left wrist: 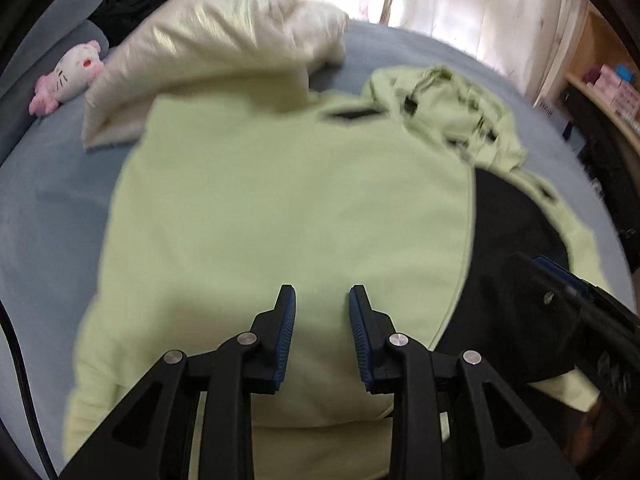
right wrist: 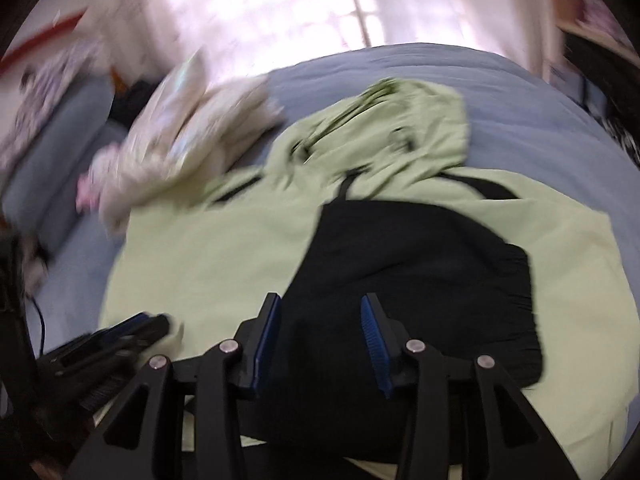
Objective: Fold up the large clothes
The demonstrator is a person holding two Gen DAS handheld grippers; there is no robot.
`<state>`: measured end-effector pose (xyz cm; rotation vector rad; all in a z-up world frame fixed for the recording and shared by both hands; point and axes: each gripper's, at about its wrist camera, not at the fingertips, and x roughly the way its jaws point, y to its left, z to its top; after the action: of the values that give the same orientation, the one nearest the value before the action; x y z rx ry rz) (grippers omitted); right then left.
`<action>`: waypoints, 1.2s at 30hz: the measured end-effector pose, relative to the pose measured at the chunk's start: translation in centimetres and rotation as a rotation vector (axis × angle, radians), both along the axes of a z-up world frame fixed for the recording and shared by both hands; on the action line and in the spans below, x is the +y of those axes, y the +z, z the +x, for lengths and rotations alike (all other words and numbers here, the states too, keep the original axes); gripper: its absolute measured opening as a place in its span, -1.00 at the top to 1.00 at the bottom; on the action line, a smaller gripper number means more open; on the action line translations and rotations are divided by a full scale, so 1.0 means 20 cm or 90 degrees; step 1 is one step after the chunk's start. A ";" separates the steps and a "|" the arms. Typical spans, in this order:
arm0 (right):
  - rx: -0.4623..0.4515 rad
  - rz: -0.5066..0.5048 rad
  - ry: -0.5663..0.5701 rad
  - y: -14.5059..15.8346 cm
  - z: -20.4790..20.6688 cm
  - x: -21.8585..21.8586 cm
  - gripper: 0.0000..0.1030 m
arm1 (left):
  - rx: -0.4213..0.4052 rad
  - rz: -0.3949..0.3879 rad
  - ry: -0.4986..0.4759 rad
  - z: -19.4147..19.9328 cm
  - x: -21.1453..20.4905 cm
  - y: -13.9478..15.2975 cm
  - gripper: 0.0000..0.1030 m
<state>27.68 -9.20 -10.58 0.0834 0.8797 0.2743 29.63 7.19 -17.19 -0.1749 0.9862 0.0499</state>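
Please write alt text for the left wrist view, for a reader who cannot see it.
An open left gripper hovers over a pale green jacket with a black lining, spread on a blue bed. A white coat and pink plush toy lie beyond.

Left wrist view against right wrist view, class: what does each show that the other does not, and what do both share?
Only the left wrist view shows the pink-and-white plush toy clearly and the wooden shelf. Only the right wrist view shows the whole black lining and something red at upper left. Both show the light green jacket on the blue bed, the cream garment, and both hand-held grippers, left and right, open.
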 end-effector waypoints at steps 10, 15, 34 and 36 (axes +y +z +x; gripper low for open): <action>0.015 -0.131 -0.121 -0.16 0.11 -0.33 0.30 | -0.019 0.071 0.059 0.07 0.25 -0.06 0.50; 0.038 -0.091 -0.150 -0.12 0.09 -0.56 0.71 | -0.016 0.076 0.070 0.07 0.30 -0.05 0.50; -0.007 0.003 -0.134 0.16 -0.24 -0.53 0.67 | -0.019 0.078 0.058 -0.20 0.26 0.22 0.15; -0.013 0.008 -0.129 0.19 -0.28 -0.52 0.67 | -0.028 0.084 0.052 -0.24 0.25 0.27 0.11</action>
<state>22.01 -19.66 -6.72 0.1801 0.8429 0.0914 24.77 12.11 -11.79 -0.0944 0.9281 0.1851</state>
